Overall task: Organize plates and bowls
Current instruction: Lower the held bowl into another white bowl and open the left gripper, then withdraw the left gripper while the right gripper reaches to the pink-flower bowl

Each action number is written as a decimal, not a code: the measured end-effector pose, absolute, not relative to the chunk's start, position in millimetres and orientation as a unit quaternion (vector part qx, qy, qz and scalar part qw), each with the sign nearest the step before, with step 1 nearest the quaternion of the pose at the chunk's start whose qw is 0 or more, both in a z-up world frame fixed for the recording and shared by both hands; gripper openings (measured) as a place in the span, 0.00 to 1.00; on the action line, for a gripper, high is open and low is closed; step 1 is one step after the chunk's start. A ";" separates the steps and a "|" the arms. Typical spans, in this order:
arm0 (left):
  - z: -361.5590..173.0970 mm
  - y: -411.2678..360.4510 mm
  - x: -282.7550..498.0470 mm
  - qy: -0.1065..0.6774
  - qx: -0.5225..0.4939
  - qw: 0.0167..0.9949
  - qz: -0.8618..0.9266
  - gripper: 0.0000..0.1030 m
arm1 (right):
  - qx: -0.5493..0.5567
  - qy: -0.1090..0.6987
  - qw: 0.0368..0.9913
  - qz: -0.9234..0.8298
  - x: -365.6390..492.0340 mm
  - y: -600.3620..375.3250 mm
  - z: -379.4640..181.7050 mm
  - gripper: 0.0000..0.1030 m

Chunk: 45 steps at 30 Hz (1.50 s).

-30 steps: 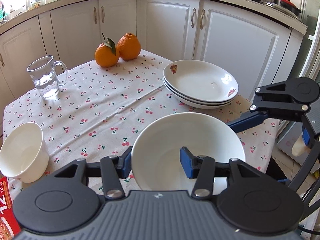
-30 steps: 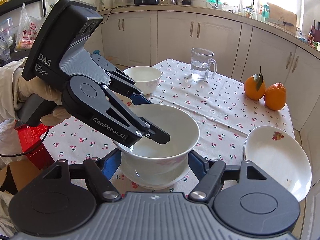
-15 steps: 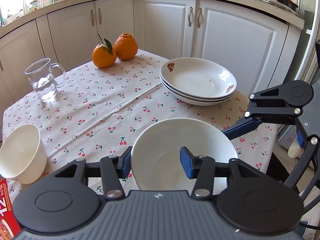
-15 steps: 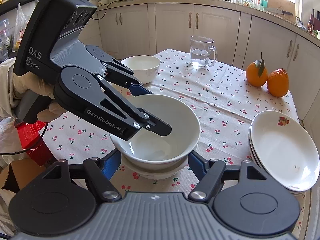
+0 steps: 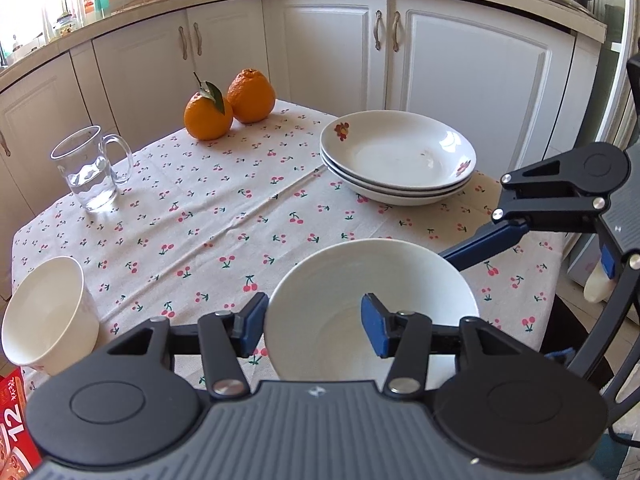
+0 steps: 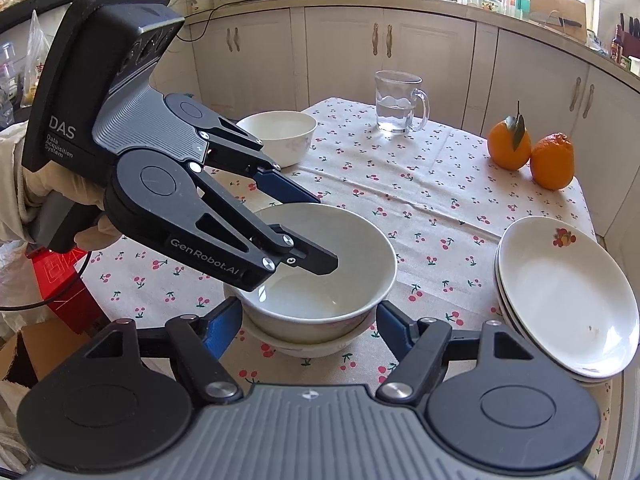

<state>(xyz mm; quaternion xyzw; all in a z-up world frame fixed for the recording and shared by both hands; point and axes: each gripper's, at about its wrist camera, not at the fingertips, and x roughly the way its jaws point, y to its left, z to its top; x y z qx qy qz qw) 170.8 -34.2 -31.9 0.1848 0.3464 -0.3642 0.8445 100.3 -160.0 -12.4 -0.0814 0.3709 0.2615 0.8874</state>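
Straddling the near wall of the top white bowl (image 5: 372,312), left gripper (image 5: 316,328) has one blue pad outside the rim and one inside; jaws have just been opening a little, and the inside pad seems to stand off the wall, so the grip looks let go with the rim between the pads. In the right wrist view the same gripper (image 6: 296,236) comes in from the left, held by a gloved hand (image 6: 52,200), one finger inside the bowl, the other behind it. Top bowl sits nested in a second white bowl (image 6: 304,340) on the cherry-print tablecloth (image 6: 440,208); both look empty. Right gripper (image 6: 308,324) jaws stand apart, one pad at each side of the bowl stack, low by the lower bowl; contact cannot be told. Further out: a third white bowl (image 6: 276,136), empty, at the far left edge in the right view. Stack of three shallow white plates (image 5: 396,160) with flower marks, nothing on them, at the table's right side in both views. Glass mug (image 5: 88,168) partly filled with water, near the far corner. Two oranges (image 5: 228,104) touching each other, one with a leaf. White cabinets (image 5: 332,40) behind the table.
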 end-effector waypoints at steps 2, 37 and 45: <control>-30.6 -33.0 168.5 0.342 0.187 0.845 -0.365 0.51 | -0.080 0.367 0.889 0.264 98.8 -160.4 -11.4 0.84; -33.2 105.0 201.0 0.309 0.124 0.916 -0.222 0.87 | -0.133 0.348 0.873 0.313 168.7 -94.3 21.0 1.00; -51.4 119.5 238.0 0.315 0.105 0.924 -0.187 0.87 | -0.166 0.359 0.852 0.343 233.2 -63.5 31.3 1.00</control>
